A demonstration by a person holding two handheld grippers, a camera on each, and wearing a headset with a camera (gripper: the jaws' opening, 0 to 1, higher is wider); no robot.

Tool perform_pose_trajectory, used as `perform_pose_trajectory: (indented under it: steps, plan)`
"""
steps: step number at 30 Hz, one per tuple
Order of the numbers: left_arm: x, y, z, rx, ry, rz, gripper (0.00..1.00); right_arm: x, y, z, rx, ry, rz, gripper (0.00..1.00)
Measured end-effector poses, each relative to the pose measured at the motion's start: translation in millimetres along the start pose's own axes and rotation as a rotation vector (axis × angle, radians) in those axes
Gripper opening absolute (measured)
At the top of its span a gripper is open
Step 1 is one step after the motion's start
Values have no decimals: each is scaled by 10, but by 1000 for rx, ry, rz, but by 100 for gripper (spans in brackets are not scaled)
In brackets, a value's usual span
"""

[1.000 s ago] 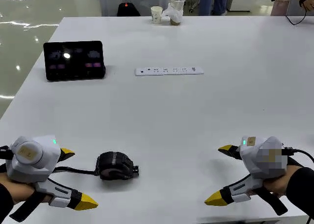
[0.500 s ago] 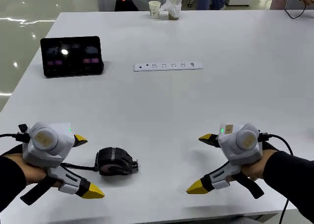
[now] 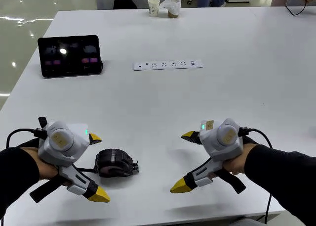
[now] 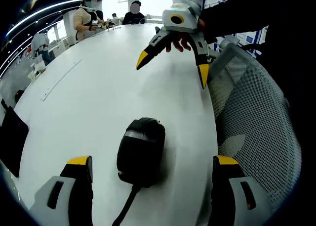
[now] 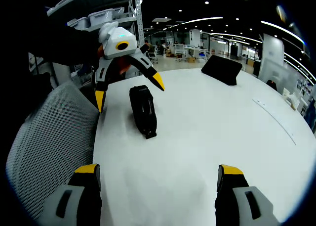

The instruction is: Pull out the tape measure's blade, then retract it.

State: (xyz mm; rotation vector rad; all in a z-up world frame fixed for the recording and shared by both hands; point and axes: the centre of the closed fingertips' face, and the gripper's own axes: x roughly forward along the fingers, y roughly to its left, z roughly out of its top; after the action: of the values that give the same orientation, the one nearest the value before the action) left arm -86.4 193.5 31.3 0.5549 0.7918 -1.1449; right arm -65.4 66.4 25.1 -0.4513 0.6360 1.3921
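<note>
Near edge of counter, left part: tape measure [image 3: 116, 162] lies on its side, black case, blade fully wound in, a black cord [image 3: 85, 170] trailing from its rear toward the left claw.
Tape measure, change: same place on the counter [image 3: 222, 77] as a second ago, judged against the power strip [image 3: 168, 65].
Left claw [image 3: 97, 165]: released, jaws spread wide. The left gripper view puts the tape measure [image 4: 141, 149] between the two yellow tips with clear white counter on both sides, so there is no contact.
Left claw, change: it has come forward. A second ago its tips stood short of the case; they now flank the case's rear end.
Right claw [image 3: 183, 160]: released, jaws wide, nothing between them, tips pointing left at the tape measure.
Right claw, change: it has travelled from the right part of the near edge to about the middle of it, and is near the case but apart from it.
Right gripper view: tape measure [image 5: 143, 110] lies ahead, with the left claw [image 5: 129, 95] straddling its far end.
Left gripper view: right claw [image 4: 172, 73] faces in from beyond the case.
Left edge: dark tablet [image 3: 69, 56], propped up.
Centre: white power strip, parallel to the far edge.
Far edge: paper cup [image 3: 153, 7].
</note>
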Motion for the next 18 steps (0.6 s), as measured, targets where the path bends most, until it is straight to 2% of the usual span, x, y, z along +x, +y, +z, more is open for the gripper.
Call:
perform_pose_trajectory:
  steps: [4,9,14,18]
  plan:
    - [54,-12,22,27,17,-16,95,85,58,56,-15,12,30,94]
    - [123,-21,11,54,43,-29,91,219,97,20,-31,43,60,92]
    - [143,-23,60,73,44,-35,87,318,106,13,-28,56,79,91]
    - [157,2,75,100,46,-33,82,373,65,67,-16,45,77,88]
